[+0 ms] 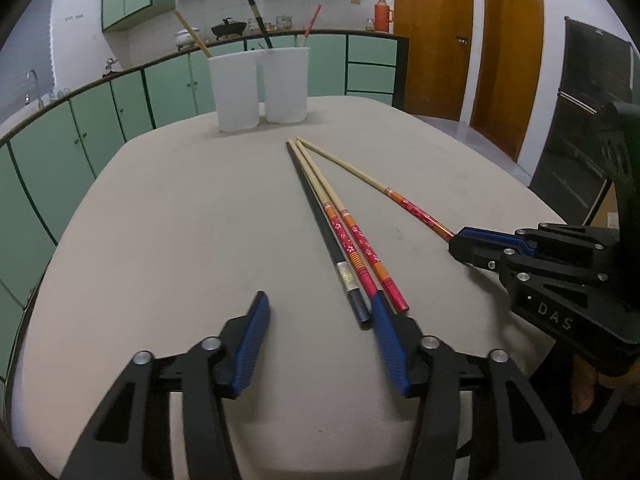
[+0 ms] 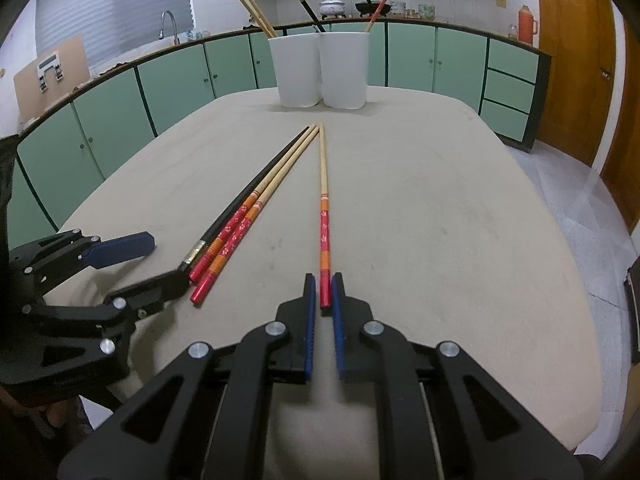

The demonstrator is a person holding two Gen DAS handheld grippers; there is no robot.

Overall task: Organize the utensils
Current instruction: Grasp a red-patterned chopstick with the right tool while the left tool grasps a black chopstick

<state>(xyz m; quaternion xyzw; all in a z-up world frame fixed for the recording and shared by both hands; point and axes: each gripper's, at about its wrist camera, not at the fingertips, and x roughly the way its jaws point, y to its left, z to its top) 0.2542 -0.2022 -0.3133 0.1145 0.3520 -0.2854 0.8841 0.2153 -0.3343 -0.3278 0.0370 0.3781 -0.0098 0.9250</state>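
Two white cups [image 1: 260,88] [image 2: 320,72] stand side by side at the far end of the beige table [image 1: 160,240], each with chopsticks standing in it. On the table lie a black chopstick [image 1: 320,216] [image 2: 248,196] and two red-handled chopsticks [image 1: 352,240] [image 2: 236,232], close together. My left gripper [image 1: 320,320] [image 2: 170,258] is open. Its right finger touches their near ends, with the black one's end just inside the jaws. Apart to the right lies a single red-handled chopstick [image 1: 400,200] [image 2: 325,232]. My right gripper [image 2: 324,292] [image 1: 456,240] is shut on its red end, low on the table.
Green cabinets under a long counter [image 2: 400,52] run behind the table, with a tap [image 2: 170,20] at the left. Wooden doors [image 1: 508,60] stand at the right. A person's hand [image 1: 584,392] shows under the right gripper. The table's rounded near edge lies just below both grippers.
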